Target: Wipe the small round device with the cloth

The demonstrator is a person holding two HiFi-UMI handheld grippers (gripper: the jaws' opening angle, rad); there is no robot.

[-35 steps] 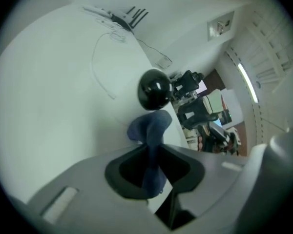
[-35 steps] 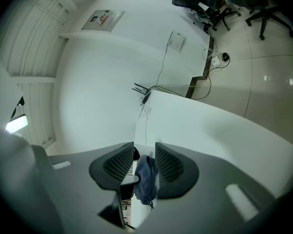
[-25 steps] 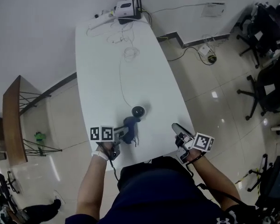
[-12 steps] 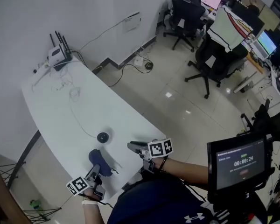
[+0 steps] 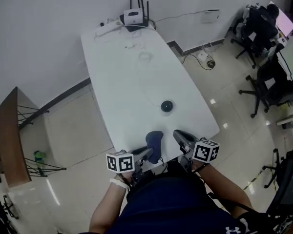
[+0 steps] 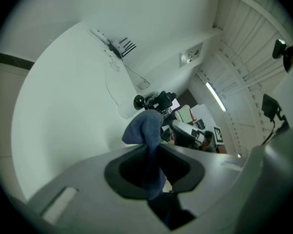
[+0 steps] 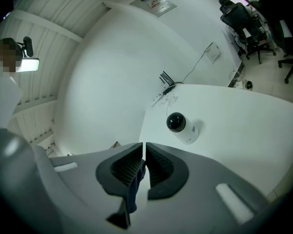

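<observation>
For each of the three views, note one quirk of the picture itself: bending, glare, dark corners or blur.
Head view: the wide lens bows the table; glare spots dot the floor tiles. Left gripper view: black corners ring the frame; the close cloth looks soft. Right gripper view: dark ring again; a lamp burns out at left; the small round device is sharp.

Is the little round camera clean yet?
Not yet. Done: the left gripper is shut on the blue cloth. In hand: the cloth is held up at the near edge of the table. Left: the small round camera sits further along the table, apart from the cloth, so the wiping looks undone.
</observation>
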